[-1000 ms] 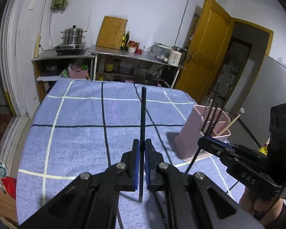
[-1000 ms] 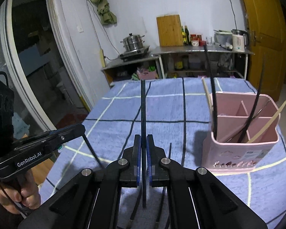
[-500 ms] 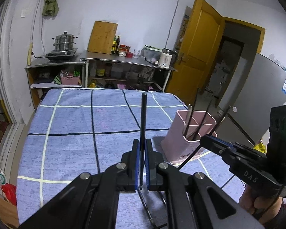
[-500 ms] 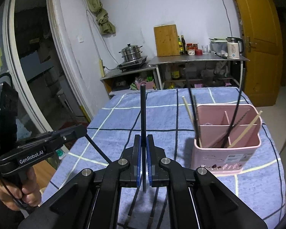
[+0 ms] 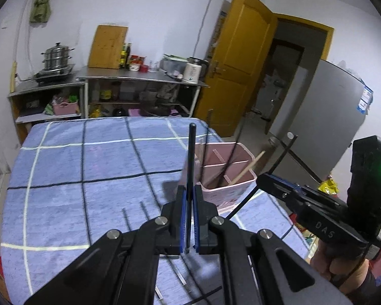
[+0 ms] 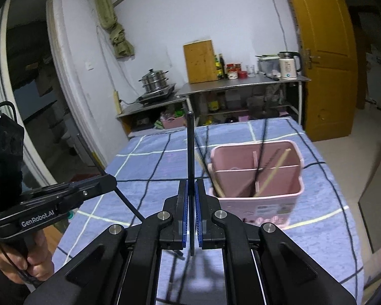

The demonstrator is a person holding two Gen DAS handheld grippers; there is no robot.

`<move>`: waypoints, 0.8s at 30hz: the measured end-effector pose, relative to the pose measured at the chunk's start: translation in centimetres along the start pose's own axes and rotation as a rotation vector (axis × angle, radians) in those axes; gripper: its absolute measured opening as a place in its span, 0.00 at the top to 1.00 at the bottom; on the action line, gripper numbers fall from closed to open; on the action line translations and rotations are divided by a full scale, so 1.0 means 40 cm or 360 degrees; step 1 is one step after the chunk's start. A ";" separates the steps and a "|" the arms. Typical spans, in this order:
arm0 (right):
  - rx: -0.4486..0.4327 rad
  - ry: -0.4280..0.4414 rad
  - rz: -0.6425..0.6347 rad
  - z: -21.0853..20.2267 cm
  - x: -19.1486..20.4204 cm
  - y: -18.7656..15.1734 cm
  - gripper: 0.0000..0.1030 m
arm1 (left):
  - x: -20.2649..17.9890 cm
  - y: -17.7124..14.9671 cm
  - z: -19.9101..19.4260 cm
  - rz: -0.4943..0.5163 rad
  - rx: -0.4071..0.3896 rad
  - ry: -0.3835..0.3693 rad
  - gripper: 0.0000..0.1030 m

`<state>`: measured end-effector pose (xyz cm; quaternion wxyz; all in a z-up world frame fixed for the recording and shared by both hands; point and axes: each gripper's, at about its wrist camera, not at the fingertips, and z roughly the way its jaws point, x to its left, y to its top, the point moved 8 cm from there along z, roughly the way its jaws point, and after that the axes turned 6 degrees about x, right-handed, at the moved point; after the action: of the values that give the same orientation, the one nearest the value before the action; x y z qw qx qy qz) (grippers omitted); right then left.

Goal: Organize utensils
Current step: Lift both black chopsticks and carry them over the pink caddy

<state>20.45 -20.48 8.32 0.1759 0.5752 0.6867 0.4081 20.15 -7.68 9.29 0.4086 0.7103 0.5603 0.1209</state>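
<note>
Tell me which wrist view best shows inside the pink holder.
The right wrist view: the holder sits nearly whole, with dividers and leaning chopsticks visible from above. In the left wrist view the holder is partly hidden behind the left gripper and its chopstick.

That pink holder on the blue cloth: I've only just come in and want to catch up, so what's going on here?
A person is sorting chopsticks with a handheld gripper in each hand. The left gripper has its jaws shut on a black chopstick, and the right gripper is shut on another black chopstick. The pink holder, divided into compartments, already has several black and wooden sticks leaning in it. A few loose chopsticks lie on the blue checked cloth, not yet collected.
</note>
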 end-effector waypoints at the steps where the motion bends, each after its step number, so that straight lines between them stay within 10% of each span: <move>1: -0.0013 -0.0011 0.0012 -0.009 -0.013 0.007 0.95 | -0.014 0.011 0.004 0.0009 -0.0004 -0.0013 0.95; 24: -0.0298 -0.0132 0.0068 -0.088 -0.152 0.232 0.95 | -0.117 0.265 0.056 0.0122 -0.0162 -0.0054 0.95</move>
<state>25.63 -27.37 16.14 0.2484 0.5872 0.6253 0.4500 27.35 -13.26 16.80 0.4487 0.7115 0.5187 0.1528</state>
